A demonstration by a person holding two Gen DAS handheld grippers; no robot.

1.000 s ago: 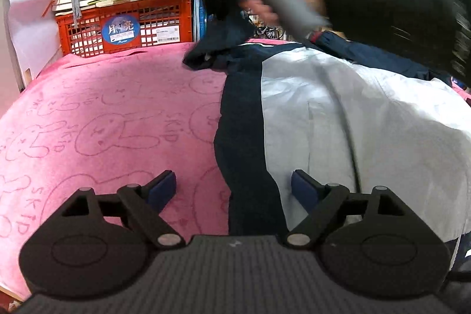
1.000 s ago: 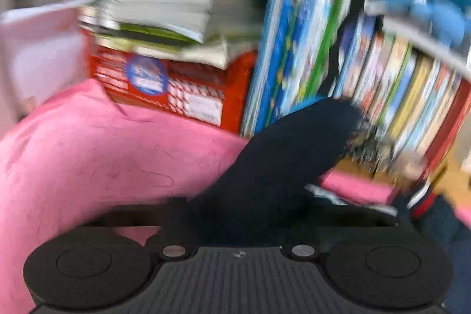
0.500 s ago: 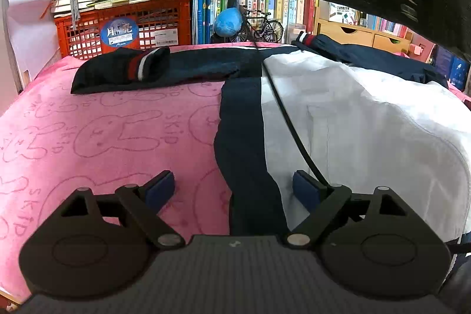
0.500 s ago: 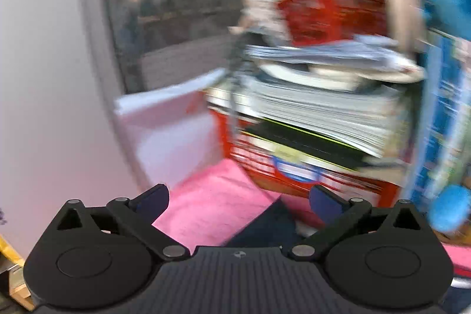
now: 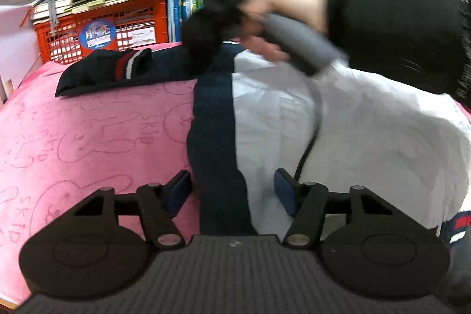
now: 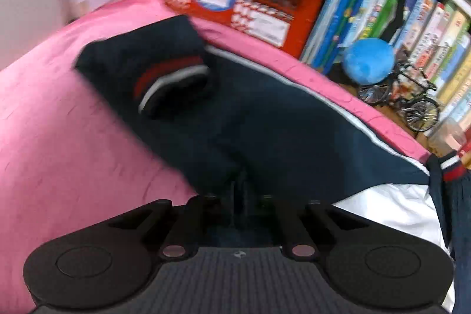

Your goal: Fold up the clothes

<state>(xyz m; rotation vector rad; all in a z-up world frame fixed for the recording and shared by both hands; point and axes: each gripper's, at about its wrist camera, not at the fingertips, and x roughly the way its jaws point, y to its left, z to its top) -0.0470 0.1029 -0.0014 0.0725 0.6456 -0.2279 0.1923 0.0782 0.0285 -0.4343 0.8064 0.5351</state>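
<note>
Even, fairly bright indoor light fills both views, with no hard shadows on the pink blanket (image 5: pixel 88 131). The white panel of the jacket (image 5: pixel 368 137) reads pale and slightly washed out ahead of the left gripper (image 5: pixel 232 190). Motion blur smears the hand (image 5: pixel 282 16) gripping the grey handle farther ahead. In the right wrist view nearly everything is soft, the red crate (image 6: pixel 250 5) and books (image 6: pixel 382 13) streaked. Fisheye bending curves the edges, and dark vignetting cuts the corners.
</note>
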